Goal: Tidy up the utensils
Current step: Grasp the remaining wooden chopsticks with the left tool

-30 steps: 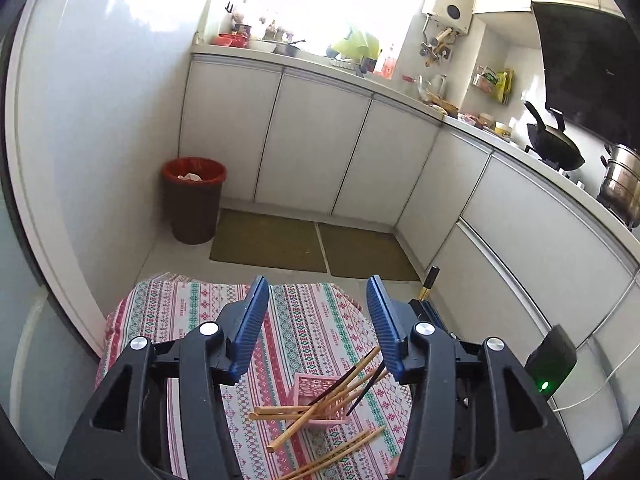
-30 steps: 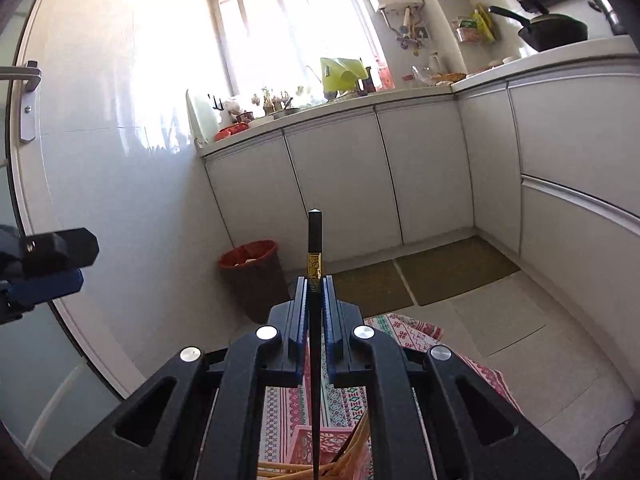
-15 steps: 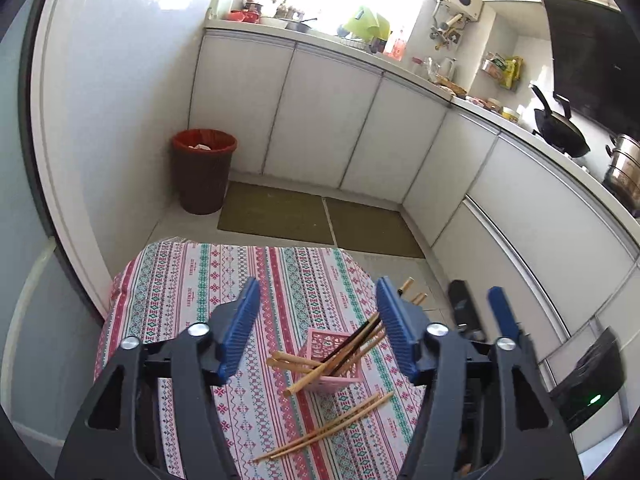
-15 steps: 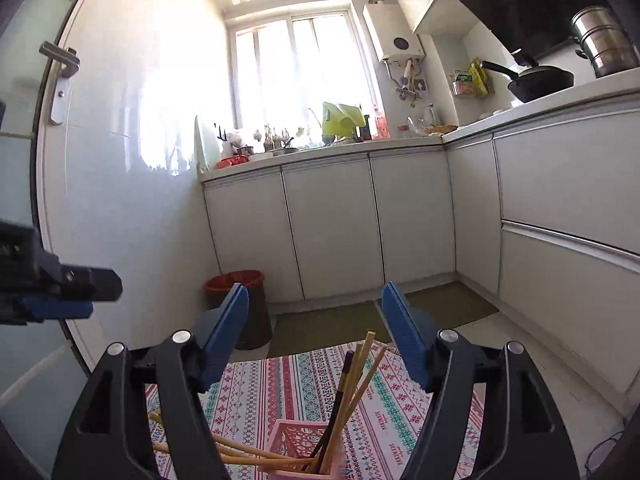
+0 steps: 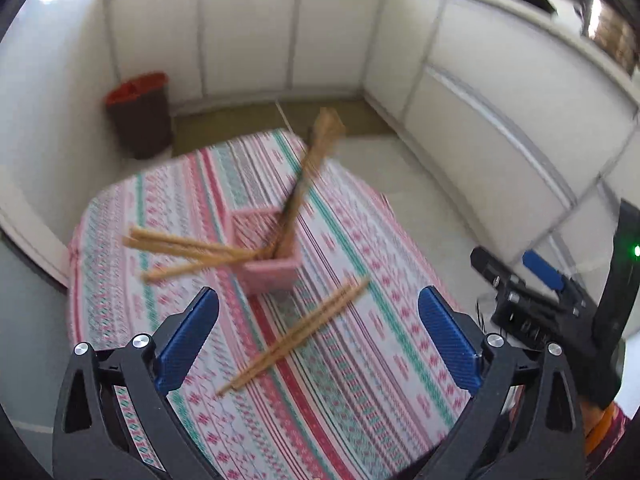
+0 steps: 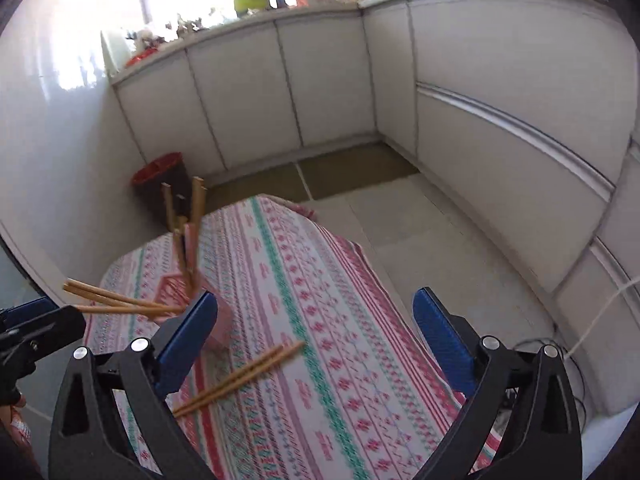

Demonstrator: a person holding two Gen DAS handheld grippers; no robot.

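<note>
On table (image 5: 360, 400): loose chopsticks (image 5: 296, 338) remain beside pink holder (image 5: 272, 268). Your left tongs (image 5: 316, 336) and right tongs (image 6: 316, 340) opening, nothing between. Next, judged: straddle pair, clamp, lift.

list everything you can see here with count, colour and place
pink plastic lattice basket: one, pink, middle of cloth
wooden chopsticks in basket: several, tan, leaning out
loose wooden chopsticks: about two, tan, lying on the cloth near the basket
striped patterned tablecloth: one, pink, green, white
dark waste bin: one, red liner, on the floor by the cabinets
white cabinets: a row along the walls
left gripper: blue pads, jaws opening, nothing between
right gripper: blue pads, jaws opening, nothing between
</note>
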